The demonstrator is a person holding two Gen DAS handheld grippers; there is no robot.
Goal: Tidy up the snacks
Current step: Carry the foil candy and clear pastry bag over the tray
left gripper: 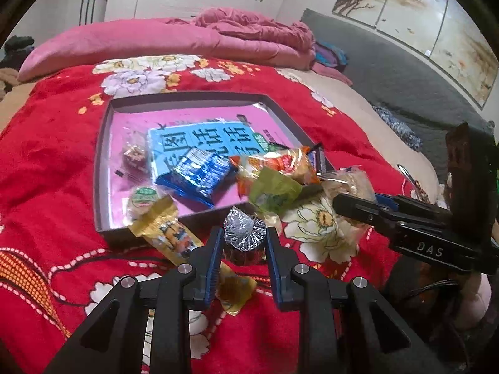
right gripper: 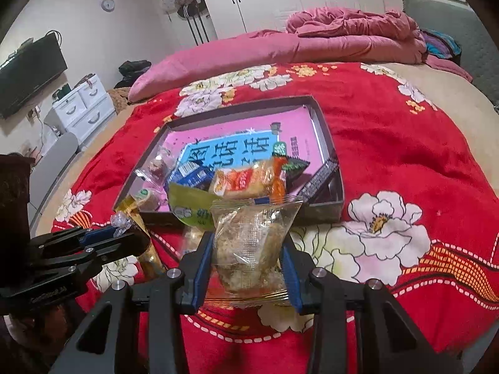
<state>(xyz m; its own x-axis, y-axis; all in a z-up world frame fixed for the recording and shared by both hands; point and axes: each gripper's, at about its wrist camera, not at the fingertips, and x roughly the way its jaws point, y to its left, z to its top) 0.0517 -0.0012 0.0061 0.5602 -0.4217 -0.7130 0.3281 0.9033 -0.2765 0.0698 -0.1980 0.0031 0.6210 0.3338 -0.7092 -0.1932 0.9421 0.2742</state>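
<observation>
While both hands work over a red floral bedspread [left gripper: 46,162], the left gripper [left gripper: 244,243] is clamped on a small round sweet [left gripper: 244,233] crimped in silver foil, and the right gripper [right gripper: 249,258] is closed on a clear packet [right gripper: 252,237] of pale crumbly cake. Each snack sits squarely between its blue pads, held above the bedspread just short of the shallow grey box [left gripper: 103,143], whose near wall lies directly ahead. The foil sweet looks light and firm, its wrapper slick, so a hold across its sides seems soundest. The cake packet appears soft, crackly and easily crushed; a light squeeze at mid-body, clear of the sealed ends, should serve. Inside the box lie a blue biscuit pack [left gripper: 199,174], an orange packet [left gripper: 280,162] and a green wrapper [left gripper: 274,191] near the front edge. A gold sachet [left gripper: 168,233] rests across the box's near corner, beside the left gripper.
</observation>
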